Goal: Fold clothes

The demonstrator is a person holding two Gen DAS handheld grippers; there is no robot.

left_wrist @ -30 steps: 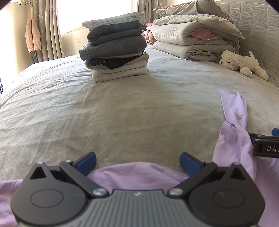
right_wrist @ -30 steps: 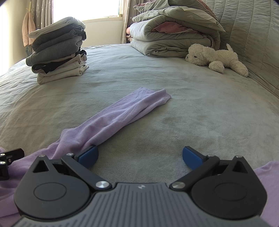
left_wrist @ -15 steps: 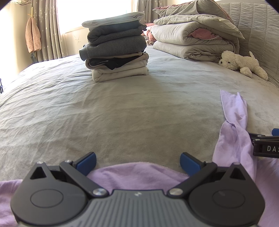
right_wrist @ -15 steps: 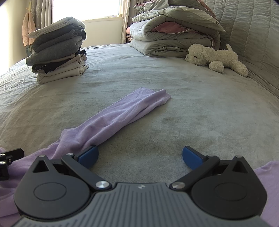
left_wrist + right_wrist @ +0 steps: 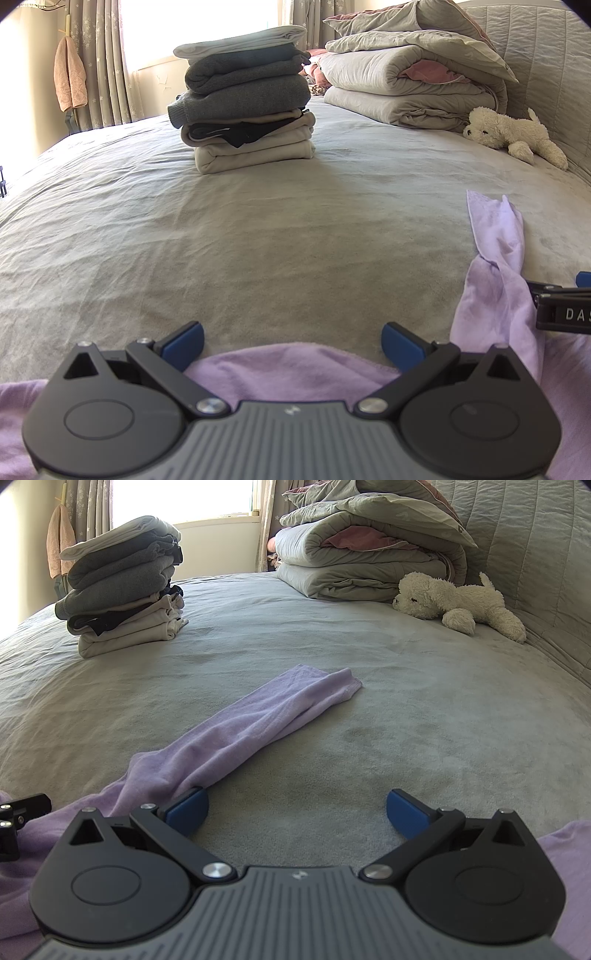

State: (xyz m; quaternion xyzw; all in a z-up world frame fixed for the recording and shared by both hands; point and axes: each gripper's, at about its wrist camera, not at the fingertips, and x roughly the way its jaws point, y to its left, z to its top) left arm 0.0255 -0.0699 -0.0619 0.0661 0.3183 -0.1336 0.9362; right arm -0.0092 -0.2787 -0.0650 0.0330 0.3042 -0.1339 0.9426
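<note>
While spread on bed [image 5: 258, 236]: one lilac garment [image 5: 258, 727], two gaping hand-held grippers [image 5: 291, 341] [image 5: 297, 812].

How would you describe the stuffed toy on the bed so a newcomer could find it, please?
Start at the grey quilted headboard and the folded grey and pink duvets against it. Just in front lies a cream plush dog, the only fluffy, animal-shaped thing there.

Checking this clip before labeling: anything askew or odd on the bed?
Only the purple garment: its sleeve lies stretched out across the bedspread, bunched and twisted near the shoulder rather than flat. The folded stack leans a bit but holds. Both claws, left and right, are open, gripping nothing.
</note>
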